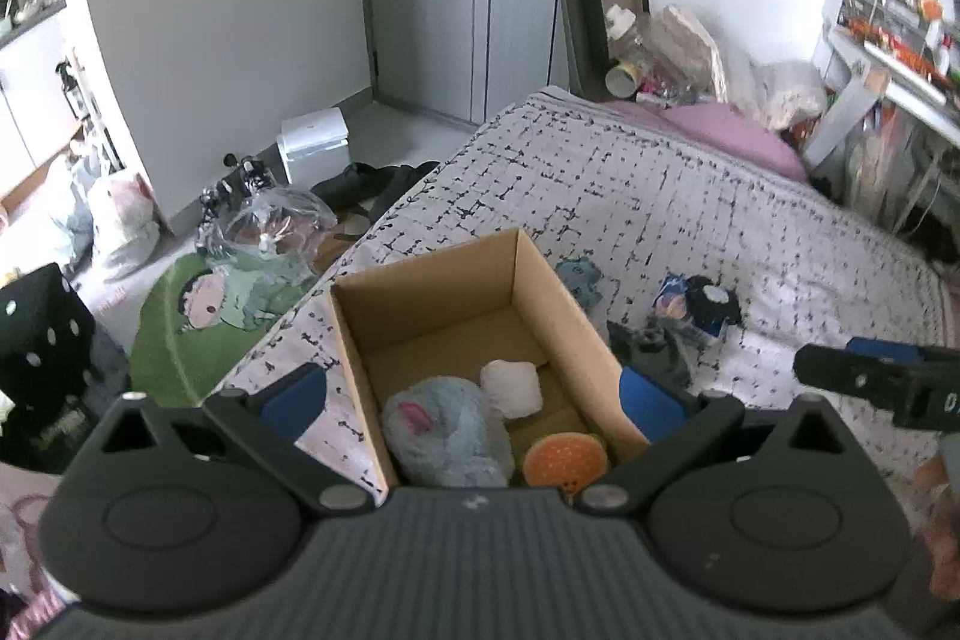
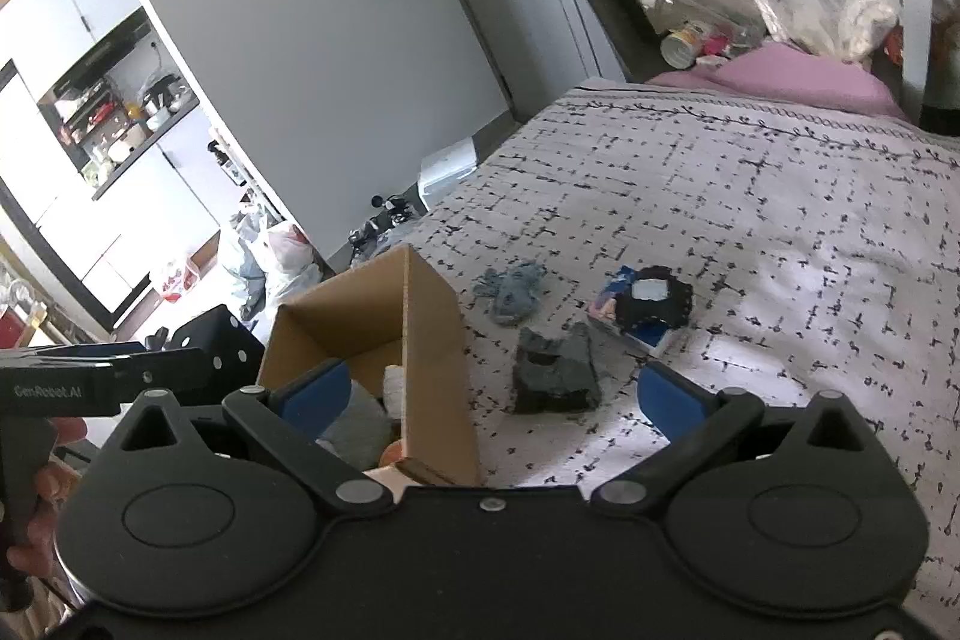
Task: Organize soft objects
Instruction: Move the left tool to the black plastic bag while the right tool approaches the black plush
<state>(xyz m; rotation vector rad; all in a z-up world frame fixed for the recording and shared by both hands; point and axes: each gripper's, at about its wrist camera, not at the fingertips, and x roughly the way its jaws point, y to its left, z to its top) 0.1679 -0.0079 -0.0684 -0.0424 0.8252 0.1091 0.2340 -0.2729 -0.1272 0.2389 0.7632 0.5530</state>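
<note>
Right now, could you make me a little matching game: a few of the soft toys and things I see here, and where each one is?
Things:
1. fluffy pale blue plush with a pink ear
2. round orange burger-like cushion
3. dark grey folded cloth
4. small blue knitted toy

Places:
A. on the bedspread, just beside the open brown cardboard box
B. in the box, near right corner
C. on the bedspread, further off than the dark cloth
D. in the box, near left side

Pairs: 1-D, 2-B, 3-A, 4-C

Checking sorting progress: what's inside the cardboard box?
Inside the cardboard box: a grey-blue plush, a white soft piece and an orange round toy. Anything beneath them is covered.
</note>
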